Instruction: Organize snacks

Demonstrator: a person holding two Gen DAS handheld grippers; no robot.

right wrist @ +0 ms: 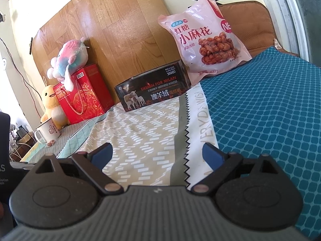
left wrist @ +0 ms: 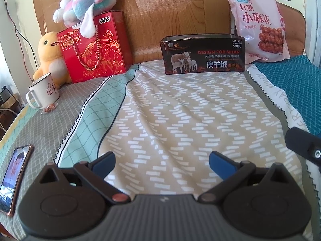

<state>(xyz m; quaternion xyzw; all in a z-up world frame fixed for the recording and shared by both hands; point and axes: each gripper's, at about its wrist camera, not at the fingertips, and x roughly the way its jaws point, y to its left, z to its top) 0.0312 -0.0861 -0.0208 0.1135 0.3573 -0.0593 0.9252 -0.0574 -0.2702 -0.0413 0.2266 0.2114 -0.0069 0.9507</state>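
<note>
A pink snack bag leans upright against the headboard at the back right; it also shows in the right wrist view. A black open-top box stands on the bed just left of it, also in the right wrist view. A small packet of wrapped snacks lies by a white mug. My left gripper is open and empty, low over the patterned bedspread. My right gripper is open and empty, well short of the box and bag.
A red gift box stands back left with a pink plush on top and a yellow duck plush beside it. A phone lies at the left edge. A teal mat covers the bed's right side.
</note>
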